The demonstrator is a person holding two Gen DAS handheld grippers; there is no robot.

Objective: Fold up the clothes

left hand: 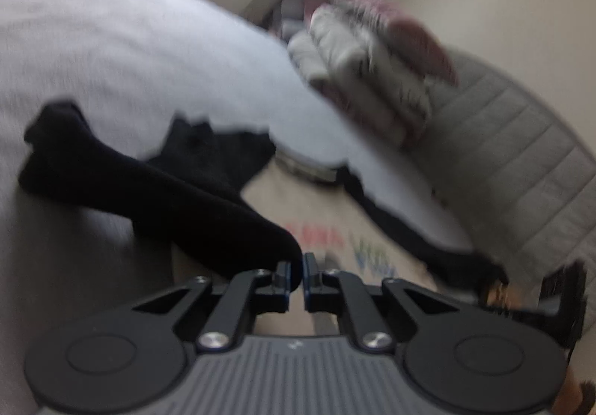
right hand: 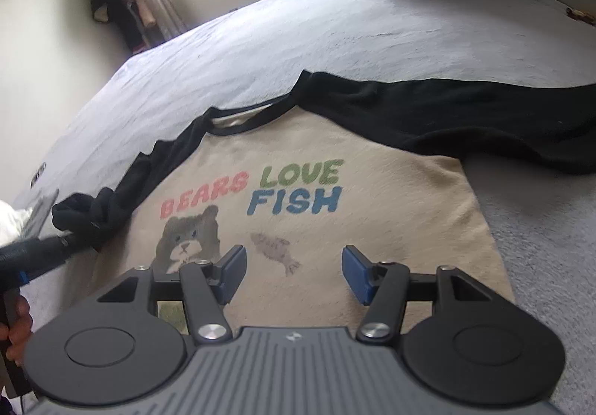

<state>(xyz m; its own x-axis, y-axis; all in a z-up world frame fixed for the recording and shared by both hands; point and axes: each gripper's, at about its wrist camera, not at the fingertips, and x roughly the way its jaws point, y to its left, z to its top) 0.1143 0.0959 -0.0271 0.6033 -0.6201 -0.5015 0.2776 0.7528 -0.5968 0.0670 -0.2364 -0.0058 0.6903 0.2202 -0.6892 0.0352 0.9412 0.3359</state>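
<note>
Left gripper (left hand: 302, 275) jaws are pinching the black sleeve (left hand: 167, 191). Right gripper (right hand: 294, 275) is hovering over the shirt (right hand: 335, 228) on the bed (right hand: 298, 31), jaws apart, gripping nothing.

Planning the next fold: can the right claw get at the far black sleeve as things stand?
Probably yes. The right claw is open and empty over the shirt, and the black sleeve lies flat on the bed with nothing between.
</note>
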